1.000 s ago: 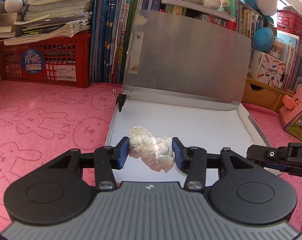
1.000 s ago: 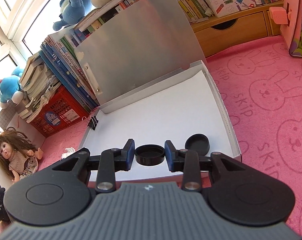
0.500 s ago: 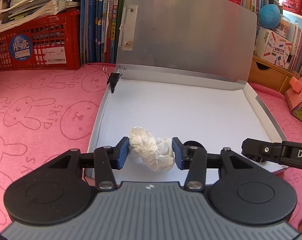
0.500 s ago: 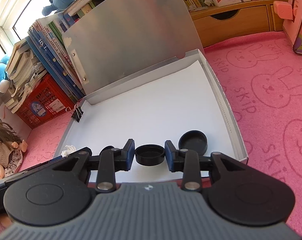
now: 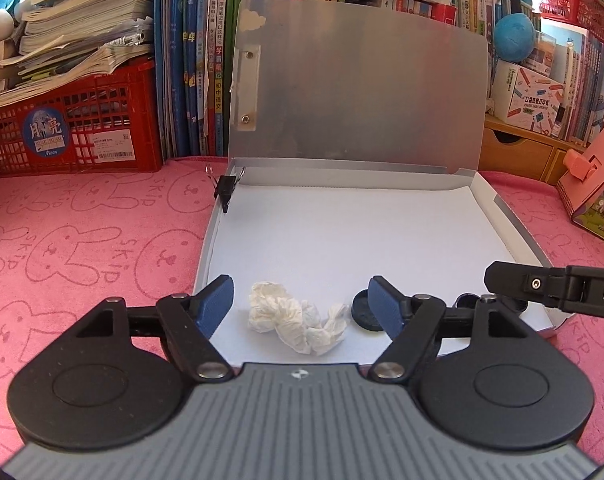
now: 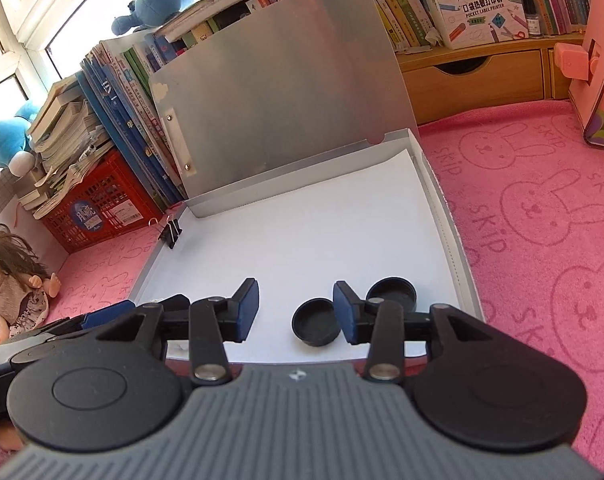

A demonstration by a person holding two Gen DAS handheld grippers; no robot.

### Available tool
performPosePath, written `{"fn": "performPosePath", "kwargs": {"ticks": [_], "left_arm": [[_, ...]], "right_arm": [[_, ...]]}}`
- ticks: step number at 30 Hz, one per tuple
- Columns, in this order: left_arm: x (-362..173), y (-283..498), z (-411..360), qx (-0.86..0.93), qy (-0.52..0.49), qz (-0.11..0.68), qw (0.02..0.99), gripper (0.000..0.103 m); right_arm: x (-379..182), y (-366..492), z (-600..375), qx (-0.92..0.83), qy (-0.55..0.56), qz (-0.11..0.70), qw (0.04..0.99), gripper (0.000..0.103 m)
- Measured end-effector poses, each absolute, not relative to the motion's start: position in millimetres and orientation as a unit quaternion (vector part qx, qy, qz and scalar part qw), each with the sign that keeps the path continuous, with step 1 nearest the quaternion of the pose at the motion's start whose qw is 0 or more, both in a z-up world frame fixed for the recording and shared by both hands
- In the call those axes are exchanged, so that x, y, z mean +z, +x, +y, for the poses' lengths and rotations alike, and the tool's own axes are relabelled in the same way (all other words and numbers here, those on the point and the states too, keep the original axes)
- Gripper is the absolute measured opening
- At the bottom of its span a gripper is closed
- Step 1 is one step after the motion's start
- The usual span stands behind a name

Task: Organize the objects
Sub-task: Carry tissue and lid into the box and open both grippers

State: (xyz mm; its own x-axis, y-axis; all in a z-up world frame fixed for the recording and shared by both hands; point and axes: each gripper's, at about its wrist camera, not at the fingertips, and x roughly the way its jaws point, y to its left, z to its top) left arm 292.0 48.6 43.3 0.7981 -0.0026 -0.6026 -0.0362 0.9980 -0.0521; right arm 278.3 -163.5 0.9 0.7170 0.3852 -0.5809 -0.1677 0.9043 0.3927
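Observation:
A shallow grey file box (image 5: pixel 517 220) (image 6: pixel 457 256) lies open on the pink mat, lined with white paper, its lid standing up at the back. A crumpled white tissue (image 5: pixel 298 322) lies on the paper between the pads of my left gripper (image 5: pixel 302 308), whose jaws are opening and do not touch it. A black round cap (image 6: pixel 317 321) rests on the paper between the pads of my right gripper (image 6: pixel 296 308), also opening, the cap lying close to the right pad. A second black cap (image 6: pixel 391 294) sits just right of it. In the left wrist view one cap (image 5: pixel 365 312) shows beside the right pad.
A black binder clip (image 5: pixel 225 188) (image 6: pixel 170 232) grips the box's far left corner. A red crate (image 5: pixel 70 136) with stacked books, upright books and a wooden drawer unit (image 6: pixel 469 76) line the back. A doll (image 6: pixel 14 280) lies at the left; a pink house-shaped box (image 5: pixel 593 196) stands at the right.
Both grippers have opened: the left let go of the tissue and the right let go of the black cap, and both things now lie on the paper inside the box.

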Motion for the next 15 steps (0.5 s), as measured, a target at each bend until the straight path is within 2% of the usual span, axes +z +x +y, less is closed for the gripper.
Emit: {"fn": "performPosePath", "kwargs": {"ticks": [4,15], "left_arm": [[59,275,49,0.0,-0.031,0.299,0.954,0.086],[82,202,59,-0.025,-0.056,0.268,0.961,0.087]], "right_arm": [[16,263,-169,0.156,0.151,0.327,0.92,0.063],[33,201,-187,0.164,0.115,0.288,0.936,0.072]]}}
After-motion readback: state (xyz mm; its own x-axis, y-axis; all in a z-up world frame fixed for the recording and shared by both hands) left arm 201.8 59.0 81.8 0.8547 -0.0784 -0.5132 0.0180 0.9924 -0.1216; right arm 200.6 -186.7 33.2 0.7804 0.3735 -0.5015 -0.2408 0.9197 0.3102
